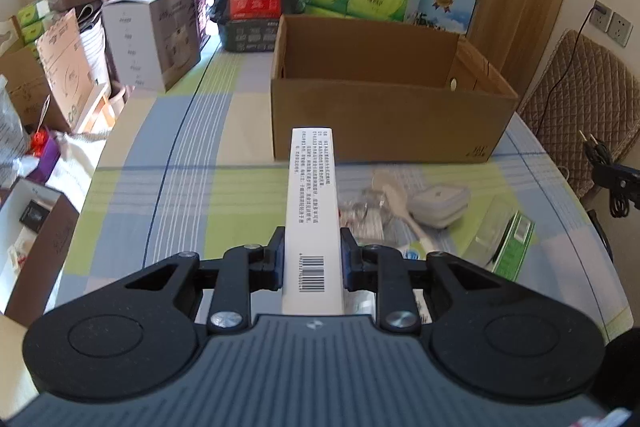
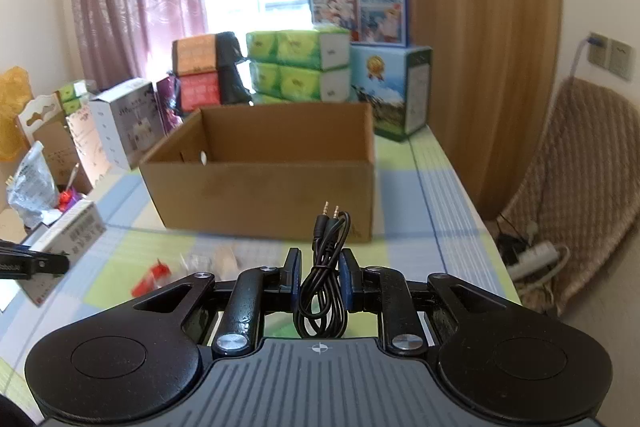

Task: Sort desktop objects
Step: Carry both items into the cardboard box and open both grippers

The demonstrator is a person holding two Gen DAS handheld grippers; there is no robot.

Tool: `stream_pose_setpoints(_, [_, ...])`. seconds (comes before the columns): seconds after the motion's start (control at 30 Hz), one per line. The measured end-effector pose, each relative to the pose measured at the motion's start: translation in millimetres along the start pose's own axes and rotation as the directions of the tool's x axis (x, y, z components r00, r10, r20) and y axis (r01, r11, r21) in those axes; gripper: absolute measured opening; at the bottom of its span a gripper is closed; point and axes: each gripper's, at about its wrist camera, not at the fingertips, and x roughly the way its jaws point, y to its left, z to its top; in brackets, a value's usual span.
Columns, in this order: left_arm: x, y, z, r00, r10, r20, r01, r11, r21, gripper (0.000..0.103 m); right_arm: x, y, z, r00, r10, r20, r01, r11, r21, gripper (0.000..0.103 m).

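The left gripper point(image 1: 312, 259) has its jaws closed on a long, narrow white paperboard carton printed with a barcode and small text point(image 1: 311, 203), clamped across its two long sides near the barcode end, so most of its length juts forward toward the open brown corrugated cardboard box point(image 1: 384, 119) on the checked blue, green and cream tablecloth point(image 1: 180, 163). The carton looks light and fairly stiff, but thin board like this would probably dent under a hard squeeze, and held so near one end it could sag or pivot between the pads. A hold nearer its middle would likely steady it.

The right gripper point(image 2: 319, 281) has its jaws closed on a coiled black audio cable with two metal jack plugs point(image 2: 325, 267). The plugs stand up above the pads and the loops hang below. The cable is light, limp and smooth, so I judge that only the strands actually pinched are secure (loose loops may slip out or snag on the box rim). Gathering the bundle at its waist, as here, seems the sensible place to hold it.

Both items are held above the table, just short of the box. Other small objects lie on the cloth near it, among them a pale plastic spoon point(image 1: 394, 199), a small white lidded case point(image 1: 440, 203) and a green-edged packet point(image 1: 508, 243), blurred in both views.
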Motion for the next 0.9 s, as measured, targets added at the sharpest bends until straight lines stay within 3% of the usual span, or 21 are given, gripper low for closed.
stream_pose_setpoints(0.4, [53.0, -9.4, 100.6, 0.999, -0.036, 0.02, 0.035, 0.997, 0.064, 0.021, 99.0, -0.3, 84.4, 0.998, 0.053, -0.026, -0.055, 0.996, -0.067, 0.016])
stream_pose_setpoints(0.57, [83.8, -19.1, 131.9, 0.998, -0.059, 0.024, 0.057, 0.995, 0.087, 0.021, 136.9, -0.4, 102.0, 0.997, 0.062, -0.041, -0.065, 0.994, -0.086, 0.016])
stream_pose_setpoints(0.9, [149.8, -26.2, 171.2, 0.996, -0.094, 0.002, 0.094, 0.995, 0.042, 0.021, 194.8, -5.3, 123.3, 0.993, 0.081, -0.091, -0.088, 0.993, -0.079, 0.016])
